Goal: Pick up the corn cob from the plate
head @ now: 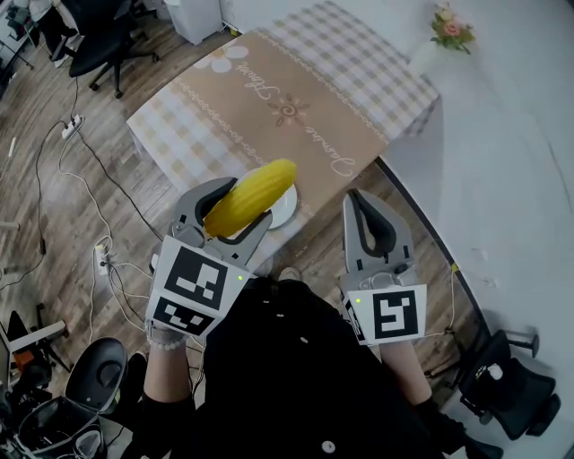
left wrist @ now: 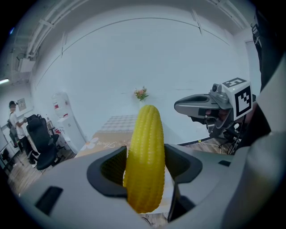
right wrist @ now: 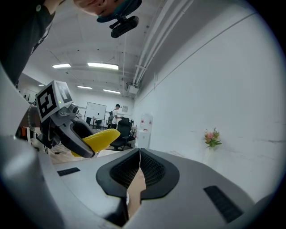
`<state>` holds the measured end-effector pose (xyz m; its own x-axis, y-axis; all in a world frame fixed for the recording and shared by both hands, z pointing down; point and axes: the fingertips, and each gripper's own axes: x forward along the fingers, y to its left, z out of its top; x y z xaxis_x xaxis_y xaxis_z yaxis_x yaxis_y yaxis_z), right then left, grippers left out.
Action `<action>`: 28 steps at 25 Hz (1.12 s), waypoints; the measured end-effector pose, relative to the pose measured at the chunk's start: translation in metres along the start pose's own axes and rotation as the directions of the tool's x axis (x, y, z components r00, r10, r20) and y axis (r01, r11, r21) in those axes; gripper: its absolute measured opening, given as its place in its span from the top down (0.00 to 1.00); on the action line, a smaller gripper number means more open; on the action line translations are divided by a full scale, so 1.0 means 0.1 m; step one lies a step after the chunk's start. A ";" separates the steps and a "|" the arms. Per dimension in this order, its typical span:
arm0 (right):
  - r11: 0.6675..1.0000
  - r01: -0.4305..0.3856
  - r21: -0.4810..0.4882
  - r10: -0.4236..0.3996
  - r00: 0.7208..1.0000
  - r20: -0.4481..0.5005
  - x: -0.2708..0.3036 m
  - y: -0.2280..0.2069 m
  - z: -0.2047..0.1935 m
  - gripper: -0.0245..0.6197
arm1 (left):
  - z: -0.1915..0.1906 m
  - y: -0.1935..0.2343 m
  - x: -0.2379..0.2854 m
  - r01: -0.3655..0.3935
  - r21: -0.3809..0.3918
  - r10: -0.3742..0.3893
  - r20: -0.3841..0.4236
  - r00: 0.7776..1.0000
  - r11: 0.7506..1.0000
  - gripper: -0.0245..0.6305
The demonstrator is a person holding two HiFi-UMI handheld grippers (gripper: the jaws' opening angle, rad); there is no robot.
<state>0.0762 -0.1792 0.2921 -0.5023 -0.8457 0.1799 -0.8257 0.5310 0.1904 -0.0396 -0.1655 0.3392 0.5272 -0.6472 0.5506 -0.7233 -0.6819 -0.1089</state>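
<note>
- The corn cob [head: 251, 197] is yellow and pinched crosswise near its lower half by the left gripper [head: 238, 211]. In the head view its free tip points toward 2 o'clock.
- In the left gripper view the corn cob [left wrist: 145, 156] stands almost upright. The two dark jaw pads of the left gripper [left wrist: 145, 166] press on it from 9 and 3 o'clock.
- The white plate [head: 285, 211] shows partly from under the cob, at about 4 o'clock of it. It sits on the near edge of the table [head: 296, 99]. The cob is held above the plate, not lying on it.
- The left gripper's marker cube [head: 193, 291] sits at 7 o'clock of the cob, over the person's hand.
- The right gripper [head: 361, 204] is at 3 o'clock of the left one, well apart from the cob. Its own view shows the right gripper [right wrist: 139, 154] with jaws pressed together, and nothing between them.
- From the right gripper view, the cob [right wrist: 100, 139] juts out of the left gripper [right wrist: 80, 141] at 9 o'clock.
- The table carries a beige checked cloth and stretches toward 12 o'clock over the wooden floor [head: 54, 206].
- A small bunch of flowers [head: 451, 27] stands against the white wall at 1 o'clock.
- A black office chair [head: 108, 40] stands at 11 o'clock, with cables trailing across the floor near it.
</note>
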 end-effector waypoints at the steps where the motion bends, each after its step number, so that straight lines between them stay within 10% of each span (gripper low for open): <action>1: 1.000 0.001 -0.001 -0.001 1.000 0.000 -0.01 0.00 0.00 0.90 | 0.01 -0.01 0.00 -0.001 0.001 0.001 0.001 1.000 1.000 0.56; 28: 1.000 -0.003 -0.016 0.003 1.000 -0.009 -0.14 0.09 0.00 0.90 | -0.04 -0.15 -0.08 0.023 0.001 -0.023 0.006 1.000 1.000 0.56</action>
<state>0.0754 -0.1627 0.2915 -0.5028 -0.8434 0.1893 -0.8198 0.5347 0.2051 -0.0346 -0.1487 0.3400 0.5464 -0.6332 0.5481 -0.7104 -0.6971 -0.0972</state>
